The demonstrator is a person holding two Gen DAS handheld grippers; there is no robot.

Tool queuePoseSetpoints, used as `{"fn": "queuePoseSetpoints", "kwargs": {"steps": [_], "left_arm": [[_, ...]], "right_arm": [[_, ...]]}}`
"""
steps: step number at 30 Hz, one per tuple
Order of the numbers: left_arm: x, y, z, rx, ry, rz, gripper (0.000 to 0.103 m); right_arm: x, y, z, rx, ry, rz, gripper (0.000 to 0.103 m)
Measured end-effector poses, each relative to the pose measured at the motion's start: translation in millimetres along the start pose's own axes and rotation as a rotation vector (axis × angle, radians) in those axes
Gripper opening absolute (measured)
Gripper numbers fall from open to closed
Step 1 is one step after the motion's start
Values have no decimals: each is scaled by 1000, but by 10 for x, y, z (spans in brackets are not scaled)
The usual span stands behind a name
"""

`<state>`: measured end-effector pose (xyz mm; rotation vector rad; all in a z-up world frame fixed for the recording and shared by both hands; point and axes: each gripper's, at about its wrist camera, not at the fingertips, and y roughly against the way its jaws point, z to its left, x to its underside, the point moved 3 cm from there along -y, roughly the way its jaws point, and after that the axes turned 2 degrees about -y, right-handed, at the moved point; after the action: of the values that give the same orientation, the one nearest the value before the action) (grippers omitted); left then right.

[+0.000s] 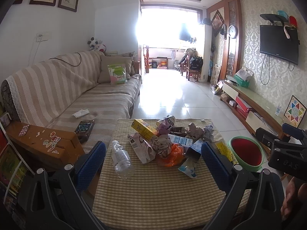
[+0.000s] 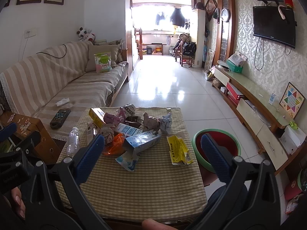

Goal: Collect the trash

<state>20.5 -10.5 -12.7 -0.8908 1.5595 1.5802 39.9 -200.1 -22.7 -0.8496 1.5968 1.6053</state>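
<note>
Both hand-held grippers, left [image 1: 153, 159] and right [image 2: 152, 153], hover spread and empty at the near edge of the desk [image 2: 134, 184], where the trash pile [image 2: 132, 132] sits mid-cloth. The green-rimmed bin [image 2: 216, 147] stands just right. The plastic bottle [image 1: 121, 158], lying at the left edge, could likely roll off if nudged.

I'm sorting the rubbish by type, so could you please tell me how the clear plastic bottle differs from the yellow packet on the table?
The plastic bottle is clear and rounded, keeping its shape; the yellow packet is opaque, printed, torn and flattened. The bottle lies at the table's left edge, the packet near the right edge beside the green basin. Both lie apart from the central heap, untouched.
</note>
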Motion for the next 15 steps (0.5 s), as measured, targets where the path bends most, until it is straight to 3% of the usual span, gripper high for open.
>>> {"fn": "queuePoseSetpoints", "kwargs": {"steps": [15], "left_arm": [[9,-25,24,3,8,11,95]], "right_arm": [[27,-5,19,-4,3,6,100]]}}
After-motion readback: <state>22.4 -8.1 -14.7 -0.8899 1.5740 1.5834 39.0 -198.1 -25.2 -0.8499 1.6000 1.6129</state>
